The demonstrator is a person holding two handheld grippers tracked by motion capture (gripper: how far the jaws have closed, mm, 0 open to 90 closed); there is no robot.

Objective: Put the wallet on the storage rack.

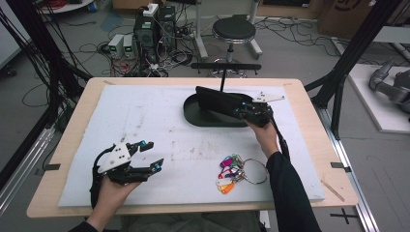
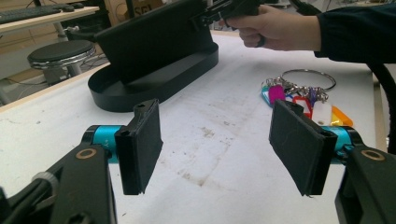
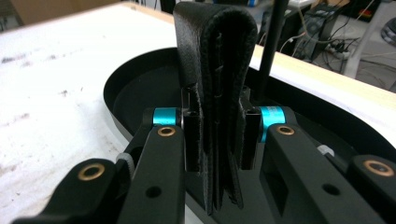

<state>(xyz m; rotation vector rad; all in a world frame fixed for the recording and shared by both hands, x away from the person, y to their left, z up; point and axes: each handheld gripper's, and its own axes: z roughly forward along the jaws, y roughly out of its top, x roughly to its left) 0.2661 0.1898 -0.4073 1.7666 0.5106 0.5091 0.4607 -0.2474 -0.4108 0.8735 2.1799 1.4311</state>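
A black folded leather wallet (image 1: 215, 100) hangs edge-up over a black oval tray (image 1: 193, 116) at the back middle of the white mat. My right gripper (image 1: 240, 110) is shut on the wallet's near end; in the right gripper view the pads (image 3: 191, 135) squeeze the wallet (image 3: 217, 70) above the tray (image 3: 135, 93). At the front left, my left gripper (image 1: 151, 154) stands open and holds nothing. In the left gripper view its own jaws (image 2: 219, 144) are wide apart, pointing toward the tray (image 2: 154, 86), the wallet (image 2: 149, 37) and a key bunch (image 2: 303, 95).
A key bunch (image 1: 232, 174) with coloured tags and a large ring lies at the front, right of centre. A thin black post with a T-bar (image 1: 226, 66) rises from the tray's far side. A stool (image 1: 234, 30) and cables sit beyond the table.
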